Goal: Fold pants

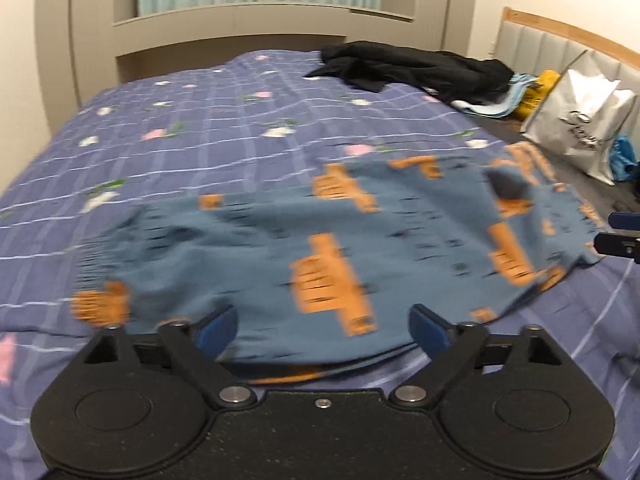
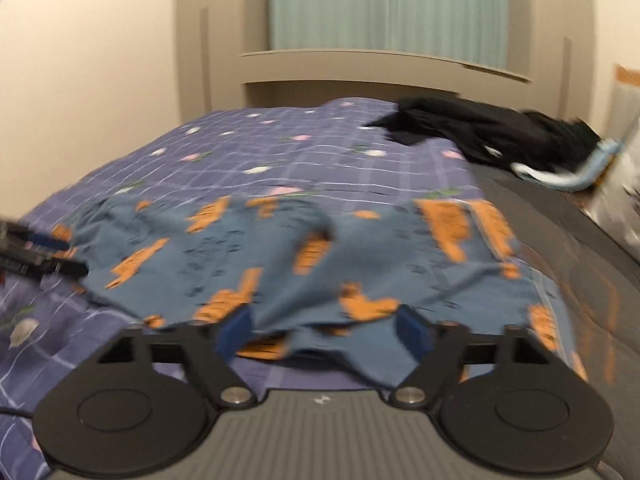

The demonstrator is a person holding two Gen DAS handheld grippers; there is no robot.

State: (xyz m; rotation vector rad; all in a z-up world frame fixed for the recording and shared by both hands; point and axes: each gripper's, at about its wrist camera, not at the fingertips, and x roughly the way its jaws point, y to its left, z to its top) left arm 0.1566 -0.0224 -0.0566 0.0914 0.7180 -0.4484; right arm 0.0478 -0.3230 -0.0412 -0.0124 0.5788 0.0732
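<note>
Blue pants with an orange print (image 1: 360, 240) lie spread across the bed, blurred by motion. My left gripper (image 1: 324, 330) is open, its blue pads wide apart at the near hem; the cloth lies between them and neither pad presses on it. In the right wrist view the same pants (image 2: 320, 260) lie crumpled, and my right gripper (image 2: 328, 328) is also open over the near edge, with cloth between the pads but not pinched. The right gripper's fingers (image 1: 620, 240) show at the left wrist view's right edge. The left gripper's fingers (image 2: 36, 256) show at the right wrist view's left edge.
The bed carries a purple checked sheet with flowers (image 1: 200, 128). A heap of black clothes (image 1: 408, 66) lies at the far right, with a light blue cloth (image 1: 496, 102) beside it. A white bag (image 1: 580, 124) stands at the right by the padded headboard (image 1: 560, 46). A beige cabinet (image 1: 260, 20) and curtain lie beyond.
</note>
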